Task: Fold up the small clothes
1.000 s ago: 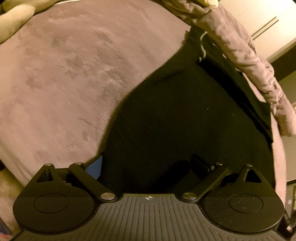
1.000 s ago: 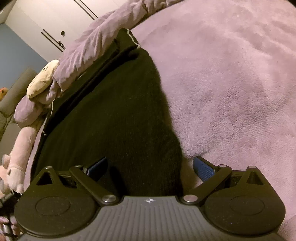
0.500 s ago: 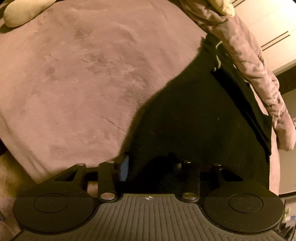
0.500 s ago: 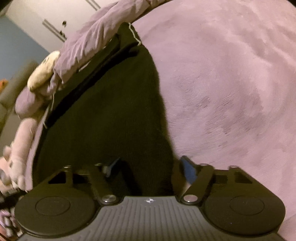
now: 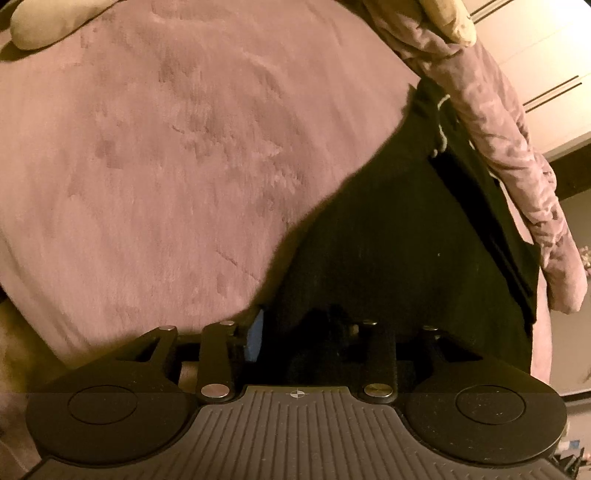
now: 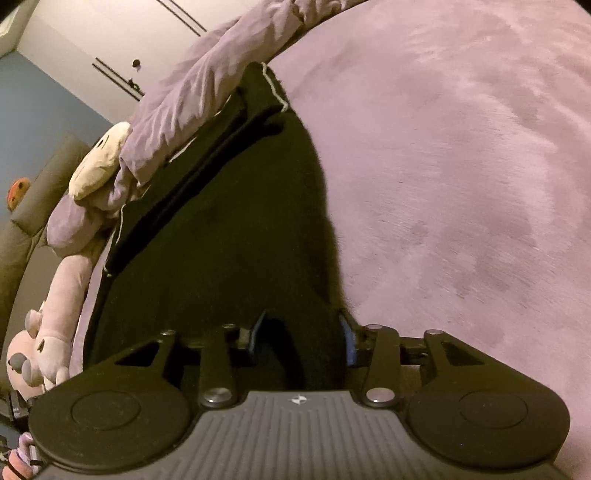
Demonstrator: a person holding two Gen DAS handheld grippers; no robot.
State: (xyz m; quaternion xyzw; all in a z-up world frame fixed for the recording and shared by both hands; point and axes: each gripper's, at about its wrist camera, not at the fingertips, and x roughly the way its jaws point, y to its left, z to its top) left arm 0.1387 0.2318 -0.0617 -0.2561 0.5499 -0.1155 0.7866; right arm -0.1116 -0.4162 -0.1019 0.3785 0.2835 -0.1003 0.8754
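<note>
Because both near corners must lift together for a fold, the left gripper (image 5: 301, 334) and right gripper (image 6: 303, 336) have fingers clamped on the black garment (image 6: 236, 236), which lies on the pink bed (image 6: 461, 177)

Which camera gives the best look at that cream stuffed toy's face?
The right wrist view: the cream plush toy shows its face beside the rumpled purple blanket. The left wrist view catches only a cream edge at the top.

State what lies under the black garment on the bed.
The black garment lies on a pink blanket, visible all around it. What lies directly beneath the cloth is covered.
</note>
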